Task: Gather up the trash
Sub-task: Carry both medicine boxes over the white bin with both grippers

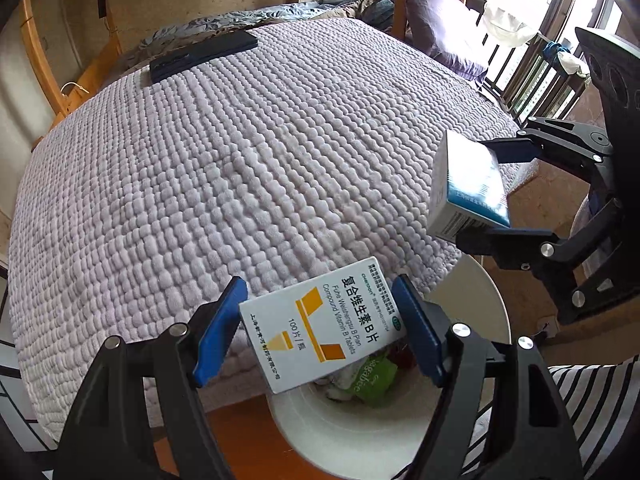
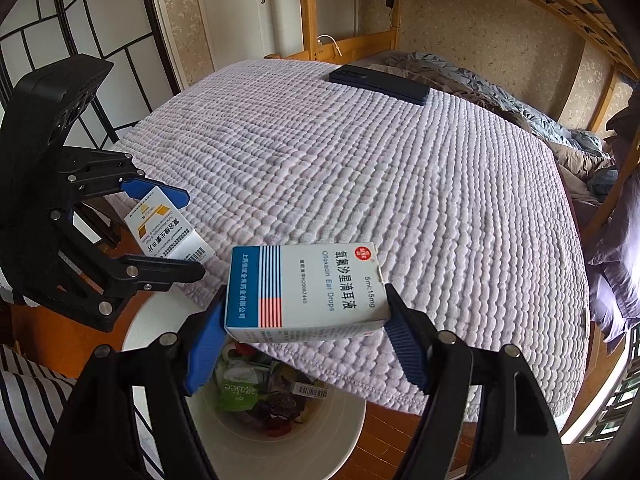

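Observation:
My left gripper (image 1: 320,328) is shut on a white vitamin box with yellow marks (image 1: 320,324), held over a white trash bin (image 1: 344,436). The same box (image 2: 168,232) and left gripper (image 2: 192,236) show at the left of the right wrist view. My right gripper (image 2: 308,344) is shut on a white ear-drops box with blue and red stripes (image 2: 304,288), just above the bin's (image 2: 280,448) opening. In the left wrist view that box (image 1: 468,188) hangs at the right in the right gripper (image 1: 480,188). The bin holds a green wrapper (image 2: 236,390) and other scraps.
A bed with a lilac knobbly cover (image 1: 240,152) fills the space beyond the bin. A dark flat case (image 1: 200,58) lies at its far end near rumpled bedding (image 2: 500,96). Wooden bed posts, a wood floor (image 2: 400,436), a striped sleeve (image 2: 24,400) and a paned screen (image 2: 80,32) surround.

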The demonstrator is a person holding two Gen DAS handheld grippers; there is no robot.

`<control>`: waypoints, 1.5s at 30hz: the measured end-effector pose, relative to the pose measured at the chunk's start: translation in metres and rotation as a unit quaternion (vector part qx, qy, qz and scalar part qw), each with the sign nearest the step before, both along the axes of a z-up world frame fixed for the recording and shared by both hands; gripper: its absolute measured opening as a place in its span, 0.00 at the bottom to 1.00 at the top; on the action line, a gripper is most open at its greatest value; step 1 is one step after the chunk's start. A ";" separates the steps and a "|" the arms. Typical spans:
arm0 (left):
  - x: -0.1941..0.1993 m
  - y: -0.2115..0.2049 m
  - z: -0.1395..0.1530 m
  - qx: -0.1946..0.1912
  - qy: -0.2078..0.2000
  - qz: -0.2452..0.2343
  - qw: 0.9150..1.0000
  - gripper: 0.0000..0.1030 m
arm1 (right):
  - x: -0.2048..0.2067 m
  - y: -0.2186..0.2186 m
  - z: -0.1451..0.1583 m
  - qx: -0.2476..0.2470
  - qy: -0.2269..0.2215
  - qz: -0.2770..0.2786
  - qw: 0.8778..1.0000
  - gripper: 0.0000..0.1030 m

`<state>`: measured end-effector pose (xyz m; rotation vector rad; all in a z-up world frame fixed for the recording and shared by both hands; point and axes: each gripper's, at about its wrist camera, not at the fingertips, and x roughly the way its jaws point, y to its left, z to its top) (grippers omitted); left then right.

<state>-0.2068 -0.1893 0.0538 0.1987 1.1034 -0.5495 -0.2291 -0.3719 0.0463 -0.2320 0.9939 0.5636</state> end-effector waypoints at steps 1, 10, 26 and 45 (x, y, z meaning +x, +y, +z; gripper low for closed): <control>-0.003 0.000 0.000 0.000 0.001 -0.001 1.000 0.74 | -0.002 -0.001 0.000 0.000 0.001 0.000 1.000 0.70; -0.025 -0.003 0.003 -0.001 0.008 -0.011 1.000 0.74 | -0.022 -0.006 0.001 -0.005 0.009 0.003 1.000 0.70; -0.048 -0.015 -0.015 0.011 0.034 -0.031 0.999 0.74 | -0.045 -0.009 -0.017 -0.008 0.043 0.000 0.999 0.70; -0.060 -0.020 -0.042 0.033 0.057 -0.032 0.997 0.74 | -0.057 -0.005 -0.052 -0.015 0.082 -0.013 0.996 0.70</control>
